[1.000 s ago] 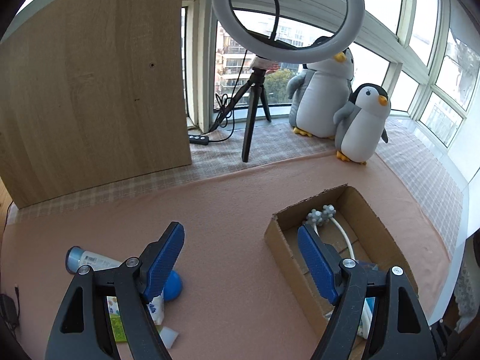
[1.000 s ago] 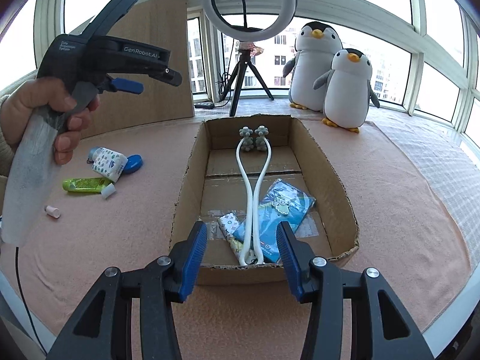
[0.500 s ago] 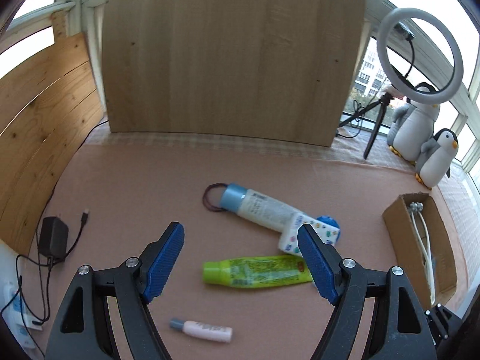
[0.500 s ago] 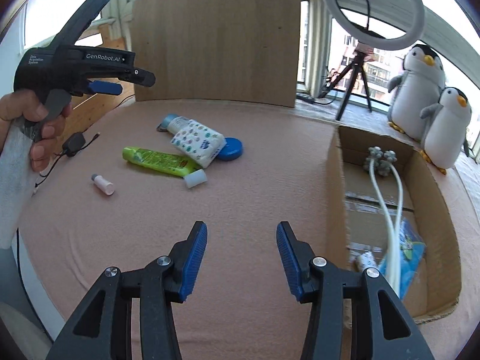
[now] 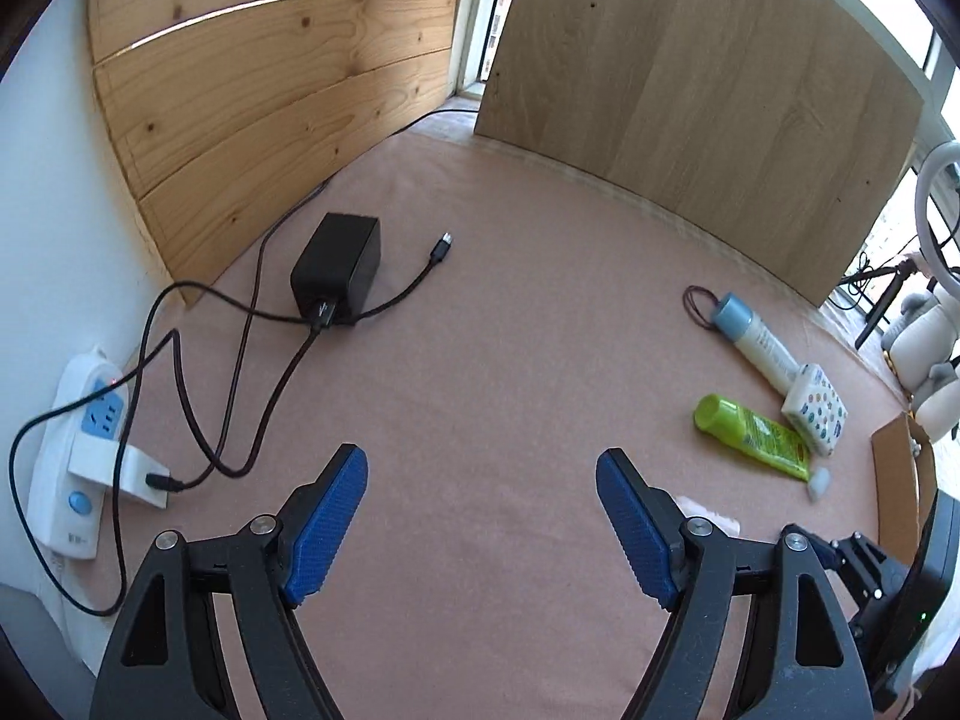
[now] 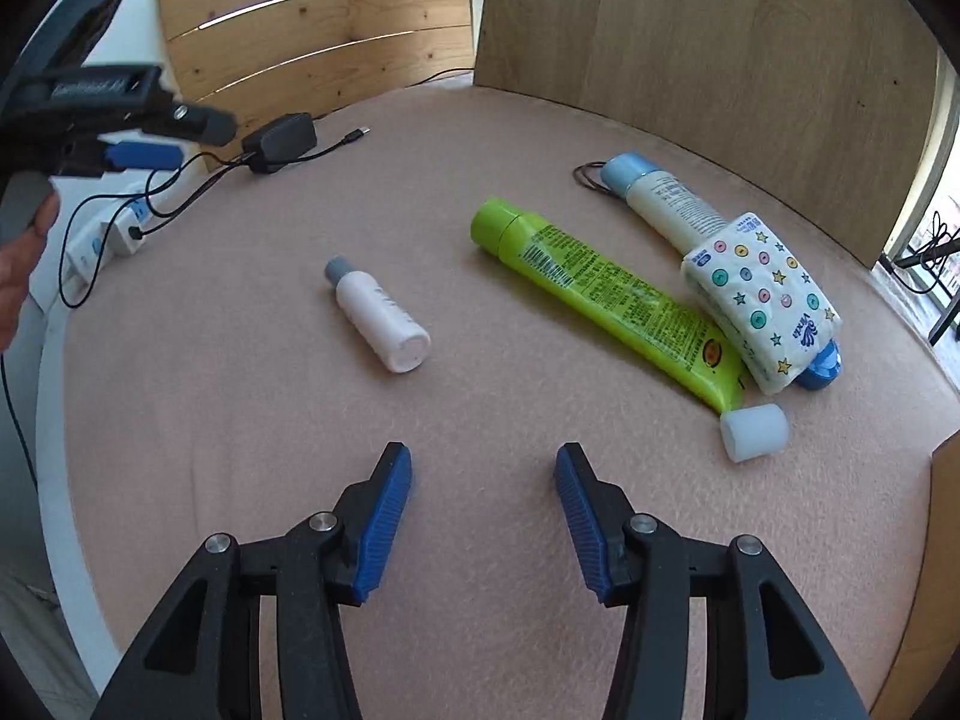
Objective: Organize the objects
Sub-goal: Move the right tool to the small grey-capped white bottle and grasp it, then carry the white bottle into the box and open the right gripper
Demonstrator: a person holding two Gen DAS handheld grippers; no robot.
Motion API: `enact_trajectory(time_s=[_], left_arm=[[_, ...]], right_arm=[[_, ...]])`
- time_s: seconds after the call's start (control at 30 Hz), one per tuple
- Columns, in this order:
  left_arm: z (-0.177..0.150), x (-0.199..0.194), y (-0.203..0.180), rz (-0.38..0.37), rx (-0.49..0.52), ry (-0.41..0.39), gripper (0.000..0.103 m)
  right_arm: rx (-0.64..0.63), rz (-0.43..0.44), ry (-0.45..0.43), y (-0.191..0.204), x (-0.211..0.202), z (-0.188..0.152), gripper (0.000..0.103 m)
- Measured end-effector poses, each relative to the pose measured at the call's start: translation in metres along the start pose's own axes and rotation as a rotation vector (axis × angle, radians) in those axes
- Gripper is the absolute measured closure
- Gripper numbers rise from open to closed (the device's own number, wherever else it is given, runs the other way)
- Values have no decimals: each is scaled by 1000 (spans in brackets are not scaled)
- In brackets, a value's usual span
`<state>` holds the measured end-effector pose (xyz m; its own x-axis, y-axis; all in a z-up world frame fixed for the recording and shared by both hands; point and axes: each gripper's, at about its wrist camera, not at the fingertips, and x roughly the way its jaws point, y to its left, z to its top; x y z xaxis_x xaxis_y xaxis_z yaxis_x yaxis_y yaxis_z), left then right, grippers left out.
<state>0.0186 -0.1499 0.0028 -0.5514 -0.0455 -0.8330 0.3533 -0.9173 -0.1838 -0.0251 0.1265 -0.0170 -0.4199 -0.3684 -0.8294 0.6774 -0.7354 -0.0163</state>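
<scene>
A pink felt-like mat (image 6: 252,420) covers the work surface, backed by upright wooden boards (image 6: 690,36) and a slatted pine panel (image 5: 252,84). The right gripper (image 6: 483,483) is held tilted down over bare mat, its blue pads parted with nothing between them; the left gripper (image 5: 480,492) is likewise angled down over bare mat, its jaws spread wide and empty, and in the right wrist view it is seen at the far left edge, carried by a hand (image 6: 18,276).

Just beyond the right gripper a small white bottle with a grey cap (image 6: 377,315) lies on its side; to its right a green tube (image 6: 606,294) lies diagonally, with a loose white cap (image 6: 754,425) just beside its lower end; a patterned tissue pack (image 6: 762,300) rests across the tube's lower part and on a white bottle with a light-blue cap (image 6: 660,198); a round blue object (image 6: 822,369) is partly seen under the pack; a dark hair tie (image 6: 591,177) touches the light-blue cap.

At the far right edge of the left wrist view part of a cardboard box (image 5: 894,468) is seen, well apart from the loose items. Farther left a black power adapter (image 5: 339,267) sits on the mat with its cables (image 5: 240,360) running to a white power strip (image 5: 78,450) at the mat's edge.
</scene>
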Motion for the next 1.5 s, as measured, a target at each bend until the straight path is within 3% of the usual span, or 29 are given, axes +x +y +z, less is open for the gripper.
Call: enact_trajectory(time_s=[0.17,0.47,0.5,0.6,0.83,1.2,1.5], left_arm=[[-16,13,-16,-33,12,32,21],[-23,27,-24,-71,-33,97,21],[-22,29,-23,-75,-42,106,21],[-22,34,-24,-89,-58,129,21],[-31,50,-47,-149,-44,205,23],[-46,56,-97,-207,79,273,73],[-47,51,-103,-200,98,274,75]], right_arm=[[44,23,-1,-12,-2,2,56],[-211,81,-25,48,21,31,56],[-217,89,-19,51,23,33,58],[-216,110,-8,60,21,32,84],[-100,54,-42,85,8,10,85],[-39,22,-78,97,-3,-11,85],[7,35,-91,93,-9,-18,85]])
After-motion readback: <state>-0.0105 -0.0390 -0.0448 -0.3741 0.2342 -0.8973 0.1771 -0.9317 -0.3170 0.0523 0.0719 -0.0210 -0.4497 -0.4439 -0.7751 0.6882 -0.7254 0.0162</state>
